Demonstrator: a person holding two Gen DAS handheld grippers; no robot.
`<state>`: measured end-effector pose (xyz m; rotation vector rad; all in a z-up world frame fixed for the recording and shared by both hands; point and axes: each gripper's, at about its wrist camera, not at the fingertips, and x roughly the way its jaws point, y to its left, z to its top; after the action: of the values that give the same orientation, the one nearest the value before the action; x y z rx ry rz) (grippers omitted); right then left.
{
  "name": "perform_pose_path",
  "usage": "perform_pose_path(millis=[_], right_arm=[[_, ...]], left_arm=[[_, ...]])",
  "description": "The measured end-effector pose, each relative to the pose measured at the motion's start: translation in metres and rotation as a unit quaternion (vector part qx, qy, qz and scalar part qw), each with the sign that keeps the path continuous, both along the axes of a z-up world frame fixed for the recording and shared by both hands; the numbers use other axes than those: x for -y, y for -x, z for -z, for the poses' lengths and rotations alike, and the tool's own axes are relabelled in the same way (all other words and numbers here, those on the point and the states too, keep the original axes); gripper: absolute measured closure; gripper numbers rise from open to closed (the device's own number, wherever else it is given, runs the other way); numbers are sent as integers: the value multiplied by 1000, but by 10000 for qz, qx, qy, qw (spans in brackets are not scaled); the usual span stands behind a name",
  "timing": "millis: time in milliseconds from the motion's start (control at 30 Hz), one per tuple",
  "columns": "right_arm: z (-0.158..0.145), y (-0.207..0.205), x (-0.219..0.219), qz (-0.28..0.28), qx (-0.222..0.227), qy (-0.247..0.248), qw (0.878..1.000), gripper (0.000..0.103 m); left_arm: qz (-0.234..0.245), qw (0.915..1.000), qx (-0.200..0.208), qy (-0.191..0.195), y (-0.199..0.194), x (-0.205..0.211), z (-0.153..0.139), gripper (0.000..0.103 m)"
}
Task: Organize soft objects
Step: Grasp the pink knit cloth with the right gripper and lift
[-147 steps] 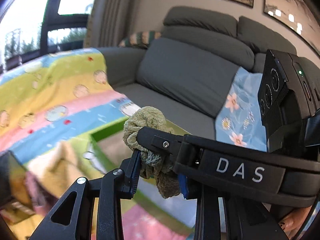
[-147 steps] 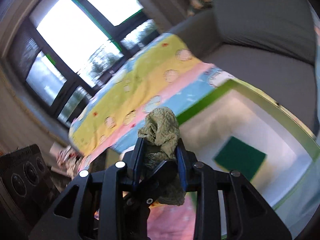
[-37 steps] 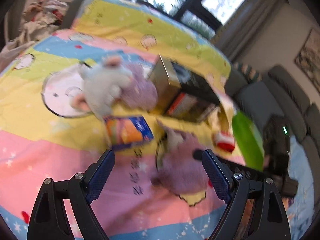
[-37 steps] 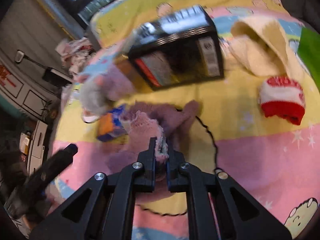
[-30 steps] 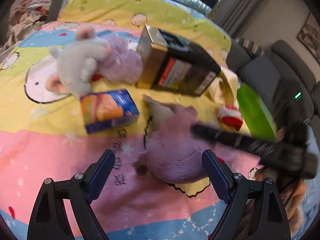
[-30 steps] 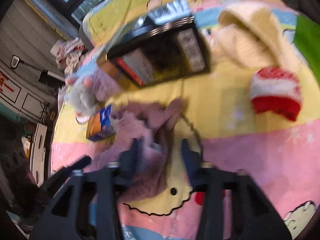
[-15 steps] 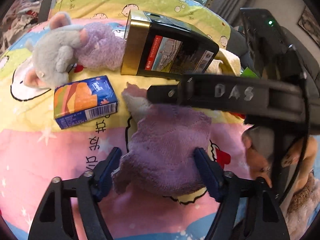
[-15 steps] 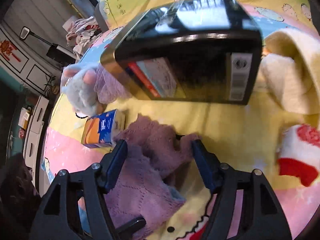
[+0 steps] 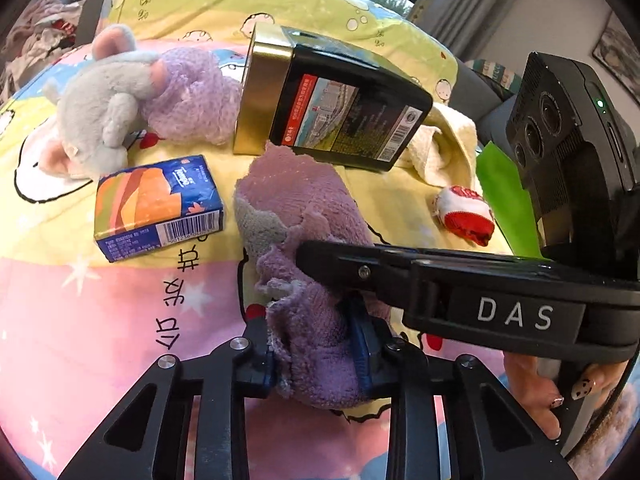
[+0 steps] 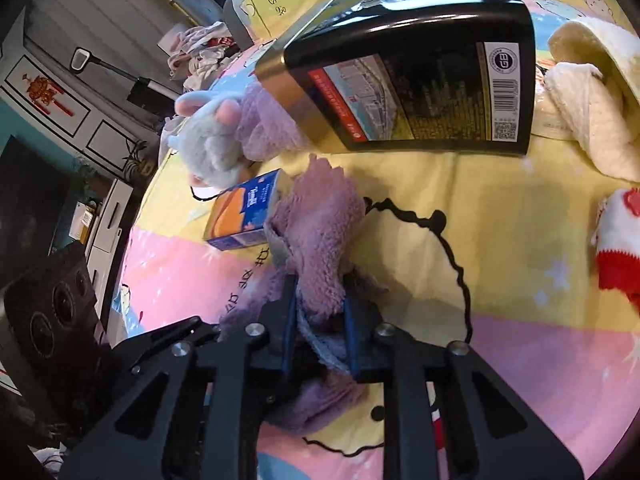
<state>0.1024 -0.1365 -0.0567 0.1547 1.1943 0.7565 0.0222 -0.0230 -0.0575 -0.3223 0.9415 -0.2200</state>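
1. purple towel (image 9: 304,216) is the thing i work on now. it lies crumpled on the cartoon blanket (image 9: 80,320), just in front of the black and gold box (image 9: 340,108), and both grippers have it.
2. left gripper (image 9: 316,348) has its jaws narrow and closed on the near end of the towel. right gripper (image 10: 318,328) also has its jaws narrow, with a fold of the same cloth between them.
3. my worry: both grips are close together on one bunched part. if i lift like this, i judge the towel may hang as a lump and not open, or one thin fold can slip out of the pads.
4. second risk: the far edge of the towel touches or nearly touches the black box, and the small tissue pack (image 9: 156,208) is just beside it. a drag to the side could push them.
5. other soft things wait around: grey plush toy (image 9: 96,108) on a second lilac cloth (image 9: 192,92), cream towel (image 10: 592,128), red and white sock (image 9: 464,216).
6. the surface is soft and wrinkles easily, so the fingers could catch the blanket too.
7. room: curtains and a grey sofa behind in the left view, cabinets at the far left in the right view.
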Motion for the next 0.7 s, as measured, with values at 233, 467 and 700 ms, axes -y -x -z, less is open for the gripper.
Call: perform_pose_path(millis=[233, 467, 700], right_arm=[[-13, 12, 2, 1, 165, -174, 9997, 83], [-34, 22, 1, 70, 582, -313, 9978, 83], [-59, 30, 3, 101, 982, -386, 9944, 83]], left_arm=[[27, 9993, 330, -180, 12, 3, -17, 75], [26, 9977, 672, -86, 22, -3, -33, 75], [83, 9933, 1092, -358, 32, 4, -57, 75]])
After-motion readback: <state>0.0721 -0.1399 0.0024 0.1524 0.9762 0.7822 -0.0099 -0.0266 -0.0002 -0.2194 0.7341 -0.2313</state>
